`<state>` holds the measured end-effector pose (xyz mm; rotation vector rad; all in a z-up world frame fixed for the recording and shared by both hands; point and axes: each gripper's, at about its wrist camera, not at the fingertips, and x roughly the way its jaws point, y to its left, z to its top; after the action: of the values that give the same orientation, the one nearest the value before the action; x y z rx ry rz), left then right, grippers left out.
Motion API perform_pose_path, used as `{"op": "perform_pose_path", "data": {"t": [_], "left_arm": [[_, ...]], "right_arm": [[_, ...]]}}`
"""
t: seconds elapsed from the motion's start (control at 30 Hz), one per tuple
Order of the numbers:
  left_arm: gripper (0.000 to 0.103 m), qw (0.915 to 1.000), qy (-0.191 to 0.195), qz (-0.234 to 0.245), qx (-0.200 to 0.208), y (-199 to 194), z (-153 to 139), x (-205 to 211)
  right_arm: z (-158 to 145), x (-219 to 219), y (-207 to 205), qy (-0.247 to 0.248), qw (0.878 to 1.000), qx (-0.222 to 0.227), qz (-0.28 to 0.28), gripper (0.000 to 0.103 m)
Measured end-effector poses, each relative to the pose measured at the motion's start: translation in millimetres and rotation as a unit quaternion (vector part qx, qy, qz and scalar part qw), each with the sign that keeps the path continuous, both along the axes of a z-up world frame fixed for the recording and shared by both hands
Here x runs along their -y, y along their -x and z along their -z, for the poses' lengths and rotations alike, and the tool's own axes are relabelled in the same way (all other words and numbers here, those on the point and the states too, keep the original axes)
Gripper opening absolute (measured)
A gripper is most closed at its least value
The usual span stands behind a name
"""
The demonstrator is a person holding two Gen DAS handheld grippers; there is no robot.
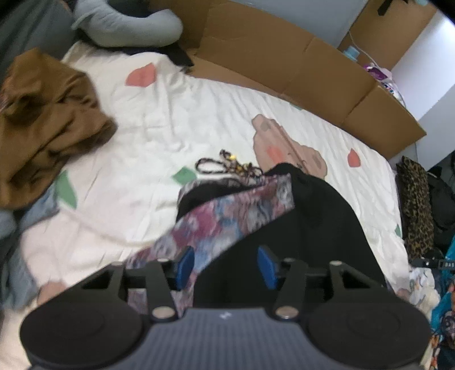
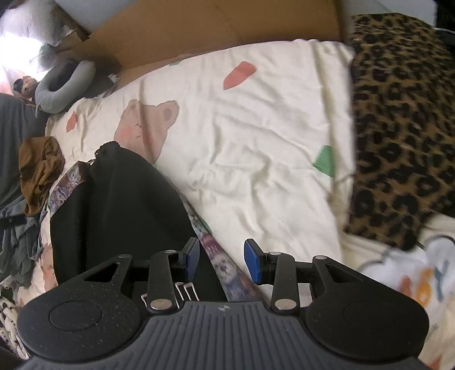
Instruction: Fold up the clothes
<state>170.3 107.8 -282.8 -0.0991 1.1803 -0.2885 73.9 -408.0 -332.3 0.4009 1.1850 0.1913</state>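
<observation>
A black garment (image 1: pixel 307 216) with a floral purple-blue lining (image 1: pixel 227 216) lies on the white printed bed cover (image 1: pixel 170 119). My left gripper (image 1: pixel 226 266) is open just above its near edge, blue pads either side of where lining meets black cloth. In the right wrist view the same black garment (image 2: pixel 119 193) lies at the left, its floral edge (image 2: pixel 224 264) running between the fingers. My right gripper (image 2: pixel 221 261) is open over that edge.
A brown garment (image 1: pixel 42 122) and bluish clothes (image 1: pixel 25 222) are heaped at the left. A patterned cord (image 1: pixel 224 166) lies beyond the black garment. Cardboard (image 1: pixel 284 65) lines the bed's far side. A leopard-print cloth (image 2: pixel 403 119) lies at the right. A grey pillow (image 1: pixel 128 22) is at the head.
</observation>
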Motion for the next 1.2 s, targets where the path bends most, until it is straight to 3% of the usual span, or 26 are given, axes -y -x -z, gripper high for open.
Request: {"op": "perform_pose_path", "data": {"t": [0.5,0.7,0.87,0.93,1.03,1.1,1.13,1.17,1.2], "left_arm": [[0.063,0.9974,0.017,0.063,0.03,-63.7,50.7,39.9],[0.062,0.9945,0.041,0.096,0.007,-70.7,69.2,56.2],[0.046,0.992,0.046,0.113,-0.032,-60.8,79.3,53.9],[0.019,0.9911,0.04,0.12,-0.041,-53.6,79.3,48.9],[0.009,0.9907,0.033,0.122,-0.051,-42.6,75.0,38.2],[0.007,0.9914,0.032,0.116,-0.052,-34.2,68.9,28.9],[0.006,0.9919,0.03,0.112,-0.051,-30.1,65.5,24.6],[0.006,0.9925,0.028,0.108,-0.05,-26.1,62.1,20.5],[0.006,0.9931,0.026,0.103,-0.05,-21.7,58.6,15.9]], "right_arm": [[70.1,-43.4,-42.7,-0.016,0.999,-0.01,-0.045,0.043],[80.0,-54.7,-45.0,-0.038,0.998,-0.011,-0.052,0.043],[82.9,-61.4,-45.1,-0.047,0.997,-0.016,-0.067,0.043],[81.8,-64.6,-43.6,-0.052,0.995,-0.015,-0.079,0.043],[80.5,-70.2,-41.1,-0.06,0.993,-0.016,-0.098,0.041],[78.4,-73.7,-39.5,-0.058,0.992,-0.015,-0.11,0.03],[77.4,-75.0,-38.7,-0.056,0.992,-0.014,-0.115,0.013],[76.6,-76.0,-38.0,-0.053,0.991,-0.015,-0.118,0.003],[75.0,-76.3,-36.8,-0.049,0.991,-0.013,-0.121,0.003]]}}
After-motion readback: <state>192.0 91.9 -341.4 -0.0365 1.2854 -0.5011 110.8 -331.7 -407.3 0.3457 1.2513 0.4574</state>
